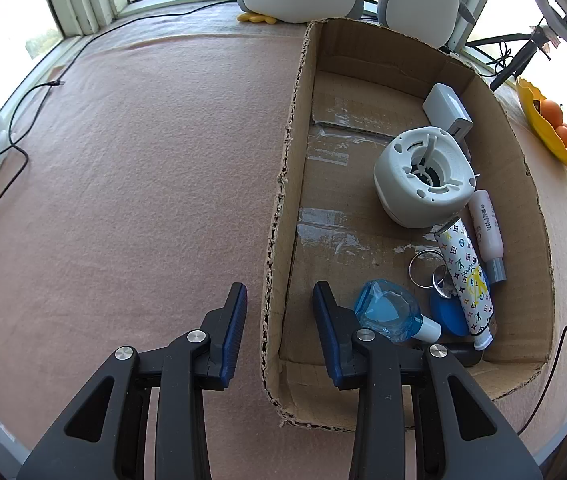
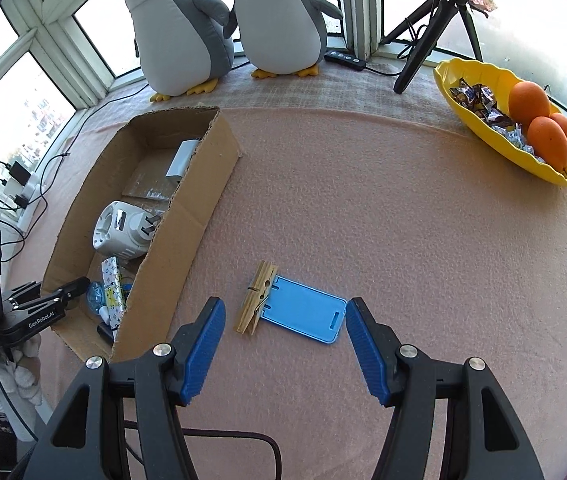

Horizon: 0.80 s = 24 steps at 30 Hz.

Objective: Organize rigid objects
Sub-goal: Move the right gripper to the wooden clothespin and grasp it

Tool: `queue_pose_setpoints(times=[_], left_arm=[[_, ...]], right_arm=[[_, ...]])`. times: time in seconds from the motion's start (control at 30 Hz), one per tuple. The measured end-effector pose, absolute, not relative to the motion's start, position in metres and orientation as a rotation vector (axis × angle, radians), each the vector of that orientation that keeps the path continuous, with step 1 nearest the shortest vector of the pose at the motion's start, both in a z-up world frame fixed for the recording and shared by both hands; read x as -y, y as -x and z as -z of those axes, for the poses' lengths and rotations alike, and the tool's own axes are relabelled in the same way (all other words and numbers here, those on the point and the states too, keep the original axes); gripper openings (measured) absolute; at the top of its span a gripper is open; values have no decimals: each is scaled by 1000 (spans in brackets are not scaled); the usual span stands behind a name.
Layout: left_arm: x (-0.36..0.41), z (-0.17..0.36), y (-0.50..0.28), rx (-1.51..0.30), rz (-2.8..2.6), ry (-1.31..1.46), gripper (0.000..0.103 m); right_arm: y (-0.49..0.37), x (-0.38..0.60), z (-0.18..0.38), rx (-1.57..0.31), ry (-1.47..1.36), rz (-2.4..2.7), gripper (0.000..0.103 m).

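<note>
1. My left gripper [image 1: 279,292] points steeply down over the near end of the cardboard box [image 1: 283,184]. Its blue pads stand a narrow gap apart with nothing pinched; the box's left wall runs beneath that gap, and neither pad presses on it.
2. Ahead and to the right of my left gripper, inside the box:
   - a clear blue bottle [image 1: 387,314], just beside my right-hand pad;
   - a blue disc [image 1: 449,312] and metal rings [image 1: 427,270], next to the bottle;
   - a patterned tube [image 1: 467,276] and a pink bottle [image 1: 485,232], lying side by side along the far wall;
   - a white round device [image 1: 423,176], farther ahead, with a white adapter block [image 1: 447,110] beyond it.
3. My right gripper [image 2: 285,320] also points steeply down, over the pink cloth [image 2: 403,220]. Its jaws are spread and grip nothing.
4. A flat blue plate [image 2: 303,312] lies on the cloth in line with the gap of my right gripper, its right end close to my right-hand pad. I cannot tell whether the pads have reached its level.
5. A wooden clothespin [image 2: 255,298] lies across the plate's left end, touching it — just ahead of my left-hand pad.
6. The box sits to the left of my right gripper, well clear of the plate.
7. Far ahead and right of my right gripper stands a yellow dish [image 2: 479,66] holding oranges and wrapped sweets; two plush penguins [image 2: 179,32] stand far ahead.
</note>
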State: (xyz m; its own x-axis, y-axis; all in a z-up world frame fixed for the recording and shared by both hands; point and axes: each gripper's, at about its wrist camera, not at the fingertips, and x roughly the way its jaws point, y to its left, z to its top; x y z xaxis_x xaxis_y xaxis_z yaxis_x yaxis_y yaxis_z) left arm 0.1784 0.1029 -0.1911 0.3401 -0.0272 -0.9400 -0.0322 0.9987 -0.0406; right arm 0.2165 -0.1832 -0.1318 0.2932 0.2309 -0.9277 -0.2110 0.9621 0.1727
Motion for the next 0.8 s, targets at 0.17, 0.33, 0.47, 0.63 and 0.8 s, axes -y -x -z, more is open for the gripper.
queue_pose_setpoints(times=[0.17,0.33,0.47,0.63,0.8], left_arm=[[-104,191,-178,-1224,-2,60,35],[-106,191,-179,-1224,-1,65,35],[-107,192,-178,-1222,1,69,35],[-109,192,-177,-1221,4,77,35],[-110,192,-177,-1220,4,78,35]], right_arm=[[-214,164,145,-1269,20,-328,51],[-214,148,156,-1291,73,-335,46],[-218,140,165,-1310,98,-341,38],[-218,130,172,-1325,166,-340,31],[-219,133,176,-1342,183,-333,24]])
